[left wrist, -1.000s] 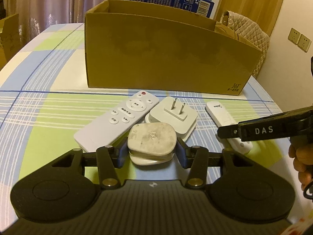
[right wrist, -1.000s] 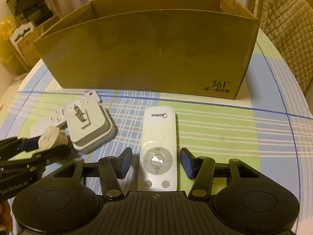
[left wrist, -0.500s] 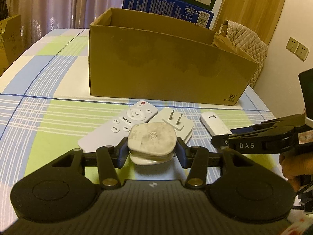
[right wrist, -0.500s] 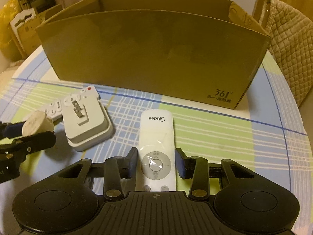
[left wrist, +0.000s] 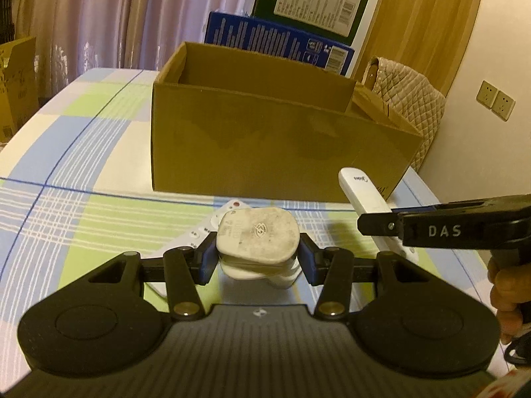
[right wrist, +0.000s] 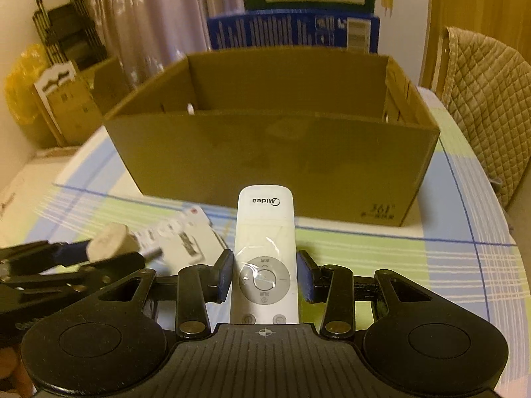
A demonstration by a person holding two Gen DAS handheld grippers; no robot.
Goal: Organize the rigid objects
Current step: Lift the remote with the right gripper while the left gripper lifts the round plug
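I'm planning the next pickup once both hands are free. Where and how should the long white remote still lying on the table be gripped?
Grip the long remote across its narrow width, near mid-length, coming from above. It lies flat on the table with thin edges, and the white adapter sits close along one side, so a steep approach probably fits better than a low sideways one.

Pale sheer curtains (left wrist: 99,16) behind checked blue-green tablecloth (left wrist: 66,205). Quilted beige chair cover (left wrist: 408,99) at right; cream wall with two sockets (left wrist: 496,99). Warm dim lighting.
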